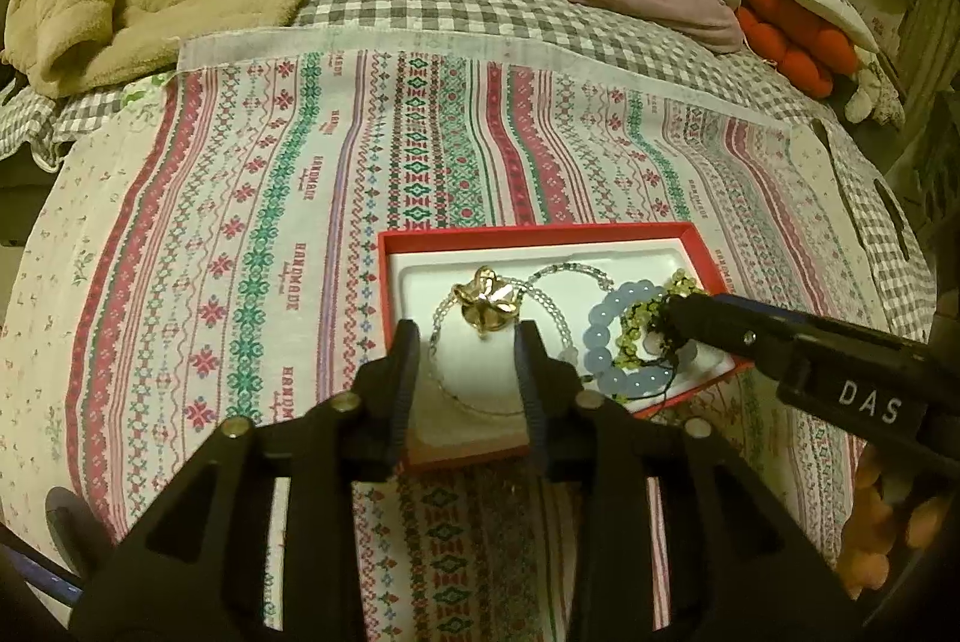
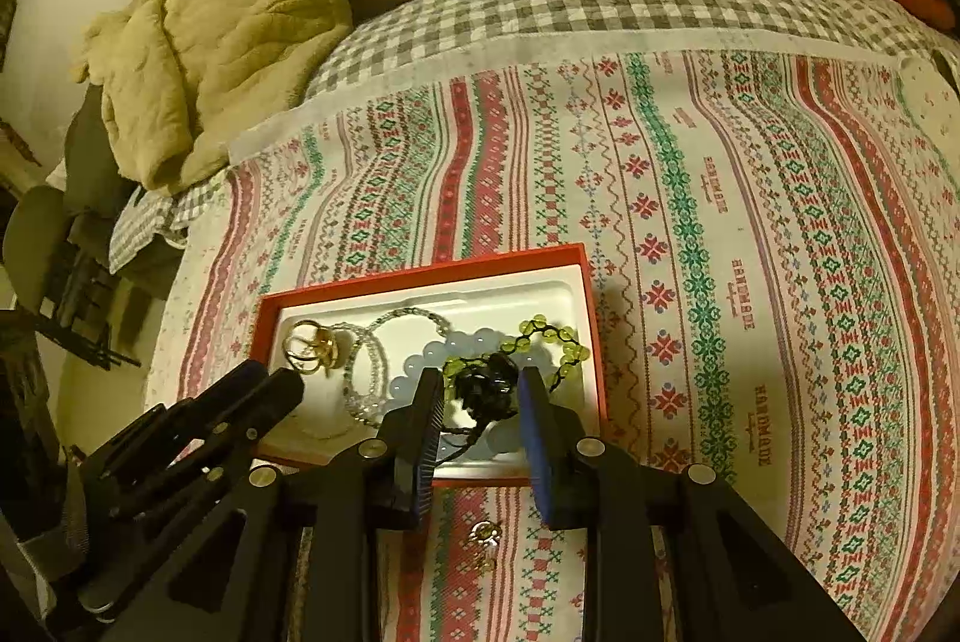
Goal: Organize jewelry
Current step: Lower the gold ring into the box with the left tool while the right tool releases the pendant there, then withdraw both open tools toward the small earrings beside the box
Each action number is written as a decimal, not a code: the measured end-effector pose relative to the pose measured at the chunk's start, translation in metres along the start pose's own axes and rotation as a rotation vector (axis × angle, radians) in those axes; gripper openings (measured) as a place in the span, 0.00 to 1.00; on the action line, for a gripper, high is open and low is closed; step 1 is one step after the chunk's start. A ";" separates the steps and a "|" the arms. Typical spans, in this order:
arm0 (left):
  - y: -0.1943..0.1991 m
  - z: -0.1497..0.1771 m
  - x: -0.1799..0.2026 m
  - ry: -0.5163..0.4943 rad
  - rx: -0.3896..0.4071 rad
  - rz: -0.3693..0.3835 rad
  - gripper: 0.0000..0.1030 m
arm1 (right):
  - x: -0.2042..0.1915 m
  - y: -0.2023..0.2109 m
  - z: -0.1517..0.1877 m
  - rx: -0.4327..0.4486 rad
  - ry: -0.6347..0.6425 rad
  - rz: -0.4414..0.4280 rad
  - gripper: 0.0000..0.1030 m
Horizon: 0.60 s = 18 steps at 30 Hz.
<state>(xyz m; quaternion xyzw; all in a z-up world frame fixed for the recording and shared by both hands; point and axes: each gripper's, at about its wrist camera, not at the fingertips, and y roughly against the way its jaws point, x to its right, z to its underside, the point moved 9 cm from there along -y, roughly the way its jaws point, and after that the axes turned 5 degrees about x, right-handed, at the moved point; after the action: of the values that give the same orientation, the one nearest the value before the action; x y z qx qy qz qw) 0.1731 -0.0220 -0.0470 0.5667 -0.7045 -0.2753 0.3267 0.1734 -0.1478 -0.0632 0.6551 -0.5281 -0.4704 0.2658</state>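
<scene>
Left wrist view: the left gripper [image 1: 467, 342] is spread above the near end of the red box [image 1: 528, 235] on the bed's patterned cloth [image 1: 240, 222]. The gold flower ornament [image 1: 487, 303] lies at 12 o'clock, just beyond its tips, with the blue bead bracelet [image 1: 600, 336] at 3 o'clock.

Right wrist view: the right gripper [image 2: 483, 384] is spread around the black tangle of the green bead bracelet [image 2: 543, 333], whose beads trail toward 1 o'clock. Whether its pads touch the tangle, I cannot tell.
</scene>
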 end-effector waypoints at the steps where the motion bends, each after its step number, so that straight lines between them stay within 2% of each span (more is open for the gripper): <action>1: 0.001 0.000 0.001 0.000 0.001 0.001 0.37 | -0.001 0.002 0.000 0.003 0.002 -0.002 0.27; 3: 0.005 0.000 0.003 -0.006 0.004 0.003 0.41 | -0.001 0.008 -0.001 0.012 0.005 -0.004 0.33; 4: 0.006 0.000 0.004 -0.009 0.005 0.004 0.44 | -0.001 0.010 -0.002 0.017 0.005 -0.002 0.45; 6: 0.011 0.000 0.006 -0.017 0.010 0.002 0.50 | 0.001 0.018 -0.004 0.039 0.006 0.012 0.57; 12: 0.025 0.003 0.009 -0.024 0.011 0.014 0.61 | 0.004 0.036 -0.003 0.062 0.023 0.028 0.57; 18: 0.033 0.012 0.009 -0.035 -0.011 -0.001 0.76 | 0.009 0.051 0.002 0.082 0.057 0.066 0.73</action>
<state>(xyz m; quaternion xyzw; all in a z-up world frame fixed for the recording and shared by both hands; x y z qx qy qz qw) 0.1416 -0.0237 -0.0283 0.5602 -0.7084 -0.2892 0.3174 0.1495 -0.1716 -0.0242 0.6607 -0.5605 -0.4207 0.2690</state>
